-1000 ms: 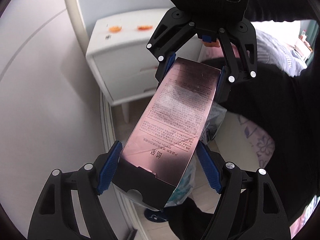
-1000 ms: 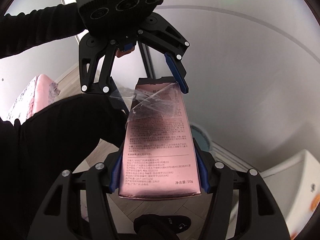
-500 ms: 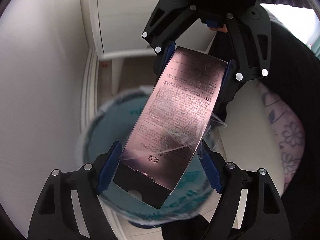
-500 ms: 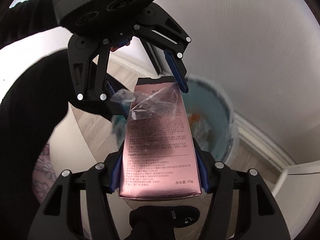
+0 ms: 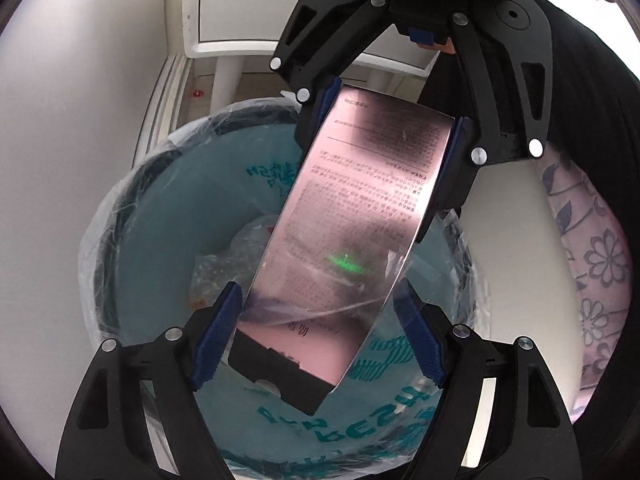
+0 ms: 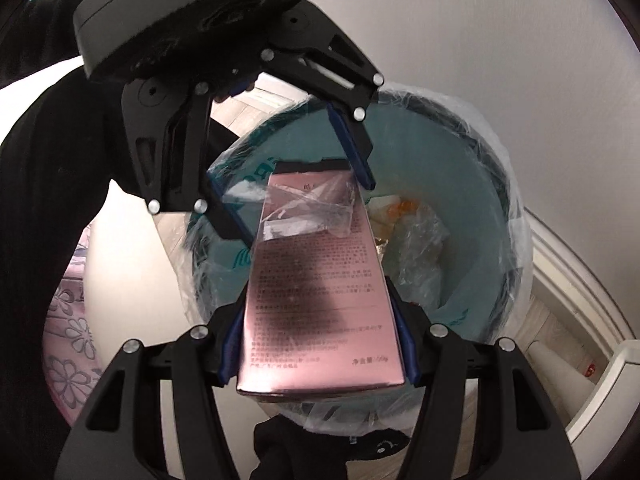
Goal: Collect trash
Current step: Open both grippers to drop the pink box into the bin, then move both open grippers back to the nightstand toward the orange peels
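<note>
A long pink box (image 5: 360, 208) with black end flaps hangs tilted over the mouth of a round trash bin (image 5: 192, 184) lined with a teal bag. My right gripper (image 6: 316, 308) is shut on one end of the pink box (image 6: 320, 300). The other end lies between the fingers of my left gripper (image 5: 318, 292). Those jaws are opening: one blue pad (image 5: 416, 336) stands off the box edge. Crumpled clear film (image 6: 308, 212) clings to the box. From the right wrist, the left gripper (image 6: 308, 212) appears above the bin (image 6: 460, 184).
Plastic wrap and orange scraps (image 6: 404, 206) lie in the bin's bottom. A white nightstand (image 5: 248, 8) on legs stands behind the bin, by a white wall. A floral pink bed cover (image 5: 600, 264) is beside it. A person's dark sleeve and a black slipper (image 6: 372, 448) are close.
Both grippers have come down with the pink box, and the bin now fills the view beneath it. The left jaws have spread slightly away from the box.
</note>
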{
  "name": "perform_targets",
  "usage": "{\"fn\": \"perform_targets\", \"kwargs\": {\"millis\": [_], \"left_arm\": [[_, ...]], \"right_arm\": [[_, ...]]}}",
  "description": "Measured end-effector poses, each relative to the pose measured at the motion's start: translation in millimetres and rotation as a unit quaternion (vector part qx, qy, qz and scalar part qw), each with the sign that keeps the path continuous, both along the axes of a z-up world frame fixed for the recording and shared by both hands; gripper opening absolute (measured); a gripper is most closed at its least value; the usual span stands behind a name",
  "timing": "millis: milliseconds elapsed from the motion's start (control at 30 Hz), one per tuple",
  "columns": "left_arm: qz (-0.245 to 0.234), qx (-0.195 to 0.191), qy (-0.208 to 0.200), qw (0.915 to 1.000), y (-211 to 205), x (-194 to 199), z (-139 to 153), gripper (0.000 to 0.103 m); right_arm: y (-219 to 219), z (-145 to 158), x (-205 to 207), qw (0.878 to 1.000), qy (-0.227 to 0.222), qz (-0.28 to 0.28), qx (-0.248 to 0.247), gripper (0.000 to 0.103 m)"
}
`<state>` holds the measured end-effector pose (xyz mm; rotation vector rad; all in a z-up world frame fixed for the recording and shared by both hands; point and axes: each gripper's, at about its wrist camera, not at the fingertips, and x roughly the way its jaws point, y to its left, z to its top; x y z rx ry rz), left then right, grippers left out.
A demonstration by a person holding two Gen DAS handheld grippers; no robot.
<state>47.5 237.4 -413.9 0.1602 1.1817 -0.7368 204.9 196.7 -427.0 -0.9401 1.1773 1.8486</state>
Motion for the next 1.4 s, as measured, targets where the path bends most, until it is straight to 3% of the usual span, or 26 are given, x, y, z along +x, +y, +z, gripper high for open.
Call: {"fn": "perform_targets", "kwargs": {"millis": [67, 100, 167, 367, 467, 667, 867, 1000, 1233, 1400], "left_arm": [[-0.002, 0.013, -0.019, 0.9997, -3, -3, 5, 0.089], [-0.002, 0.022, -0.027, 0.9994, -5, -5, 8, 0.093], [-0.001, 0.029, -0.034, 0.9990, -7, -8, 18, 0.097], [0.036, 0.040, -0.060, 0.9967, -5, -18, 62, 0.097], [0.069, 0.034, -0.090, 0.9930, -6, -23, 98, 0.097], [0.108, 0.010, -0.145, 0.9835, -24, -17, 170, 0.097], [0.109, -0.006, -0.190, 0.9757, -61, -4, 228, 0.097], [0.107, -0.001, -0.220, 0.9697, -83, 6, 258, 0.097], [0.097, -0.002, -0.258, 0.9614, -119, 36, 306, 0.097], [0.070, 0.007, -0.266, 0.9615, -138, 57, 321, 0.097]], "right_arm": [[-3, -2, 0, 1.000, -0.010, -0.006, 0.006, 0.064], [-4, 0, 3, 1.000, -0.018, -0.012, 0.012, 0.078], [-5, 8, 6, 0.999, -0.034, -0.026, 0.026, 0.094], [-19, 56, 28, 0.990, -0.065, -0.109, 0.068, 0.095], [-34, 93, 39, 0.978, -0.073, -0.171, 0.095, 0.095], [-89, 174, 59, 0.940, -0.099, -0.281, 0.163, 0.095], [-140, 221, 69, 0.907, -0.140, -0.353, 0.182, 0.095], [-173, 244, 79, 0.885, -0.156, -0.396, 0.188, 0.095], [-233, 276, 105, 0.833, -0.178, -0.488, 0.193, 0.095], [-261, 281, 121, 0.810, -0.194, -0.521, 0.185, 0.095]]}}
